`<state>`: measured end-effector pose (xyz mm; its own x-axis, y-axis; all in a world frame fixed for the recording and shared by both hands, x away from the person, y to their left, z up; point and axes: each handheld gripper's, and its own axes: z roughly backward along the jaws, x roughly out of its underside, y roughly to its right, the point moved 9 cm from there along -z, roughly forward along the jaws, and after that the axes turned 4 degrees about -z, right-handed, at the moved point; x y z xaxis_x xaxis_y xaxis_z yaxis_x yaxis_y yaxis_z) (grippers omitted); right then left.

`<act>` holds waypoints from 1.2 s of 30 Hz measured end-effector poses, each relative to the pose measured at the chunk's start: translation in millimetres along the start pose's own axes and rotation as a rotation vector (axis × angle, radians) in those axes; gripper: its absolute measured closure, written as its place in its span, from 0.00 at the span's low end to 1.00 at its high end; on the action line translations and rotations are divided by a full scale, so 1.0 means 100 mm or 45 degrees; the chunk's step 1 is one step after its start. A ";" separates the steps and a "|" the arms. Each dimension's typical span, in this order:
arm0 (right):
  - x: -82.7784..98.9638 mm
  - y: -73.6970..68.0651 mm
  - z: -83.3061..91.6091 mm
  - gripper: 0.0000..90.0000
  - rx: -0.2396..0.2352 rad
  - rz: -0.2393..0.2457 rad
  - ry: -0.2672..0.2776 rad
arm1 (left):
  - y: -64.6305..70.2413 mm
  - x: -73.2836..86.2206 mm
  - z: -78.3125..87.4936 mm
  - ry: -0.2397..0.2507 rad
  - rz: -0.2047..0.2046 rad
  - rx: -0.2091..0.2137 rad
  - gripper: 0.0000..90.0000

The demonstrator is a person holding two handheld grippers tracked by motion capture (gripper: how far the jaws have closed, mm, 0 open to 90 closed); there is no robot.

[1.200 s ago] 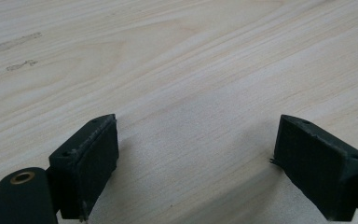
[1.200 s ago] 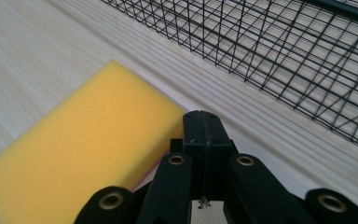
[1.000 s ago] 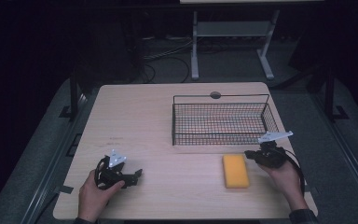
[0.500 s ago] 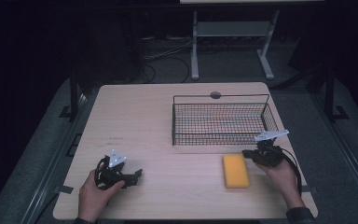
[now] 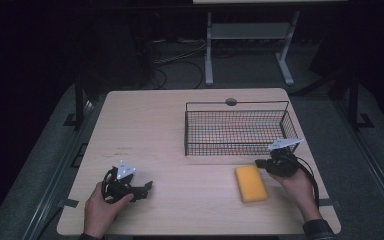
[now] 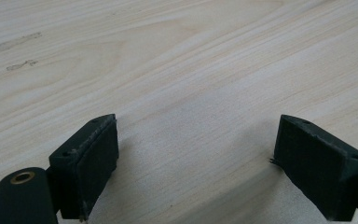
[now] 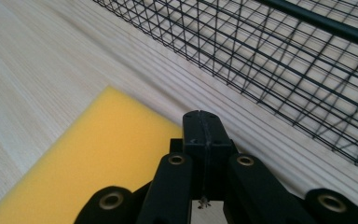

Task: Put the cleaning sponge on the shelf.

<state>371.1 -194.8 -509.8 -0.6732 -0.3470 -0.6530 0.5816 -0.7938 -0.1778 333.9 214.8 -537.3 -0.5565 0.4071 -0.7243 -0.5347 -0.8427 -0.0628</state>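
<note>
Our left gripper [image 6: 193, 154] spread wide over bare table [image 5: 155, 130], our right gripper [image 7: 204, 126] pressed together above the yellow sponge [image 7: 88, 163] beside the wire basket [image 7: 284, 60].

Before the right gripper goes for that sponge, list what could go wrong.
1. The right gripper is shut, with its tip over the near corner of the yellow sponge. If it stays shut, it will likely push the sponge instead of gripping it.
2. The wire basket stands close behind the sponge, so a forward or lifting motion could catch its mesh wall.
3. The left gripper is open over bare table, too far off to steady anything.
</note>
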 end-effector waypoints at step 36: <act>-0.18 -0.38 -0.23 1.00 -0.086 0.101 -0.043 | 0.00 0.00 0.00 -0.002 0.003 -0.003 0.15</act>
<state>371.0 -147.0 -508.1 -0.6379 -0.4251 -0.6421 0.6627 -0.7278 -0.1765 333.6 214.8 -537.2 -0.5586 0.4057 -0.7234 -0.5320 -0.8444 -0.0628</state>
